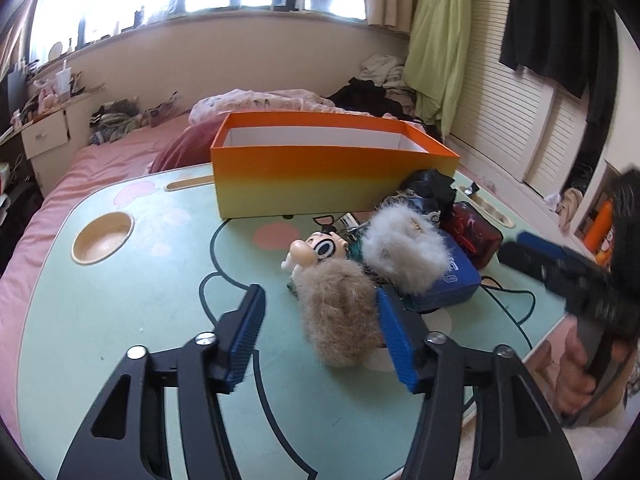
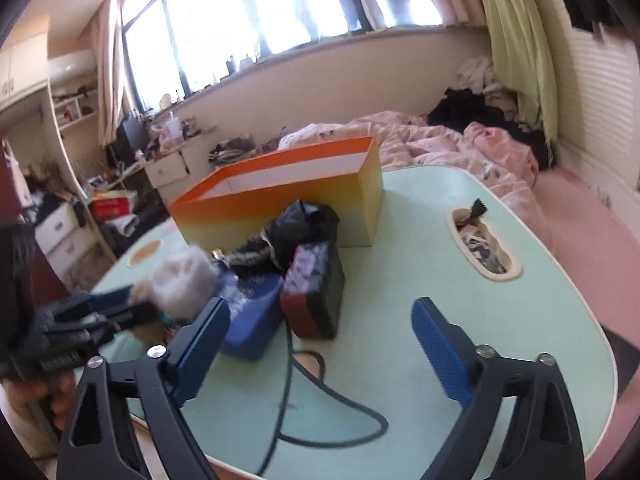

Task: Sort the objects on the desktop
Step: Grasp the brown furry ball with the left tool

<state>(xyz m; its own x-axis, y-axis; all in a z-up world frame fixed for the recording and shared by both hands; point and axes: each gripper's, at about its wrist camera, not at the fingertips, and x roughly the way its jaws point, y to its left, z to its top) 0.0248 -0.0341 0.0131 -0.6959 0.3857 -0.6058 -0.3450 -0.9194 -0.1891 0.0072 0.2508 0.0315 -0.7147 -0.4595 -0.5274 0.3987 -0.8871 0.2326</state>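
Left wrist: blue case (image 1: 448,280) lettering unreadable.

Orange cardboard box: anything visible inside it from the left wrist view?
No, the orange cardboard box shows only bare white inner walls there; its floor is hidden.

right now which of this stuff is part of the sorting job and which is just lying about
Part of the job:
- orange box
- tan fur ball, between the left gripper pads
- white fur ball
- figurine
- blue case
- red pouch
- black bag

Lying about:
- pink bedding
- green curtain
- black cable
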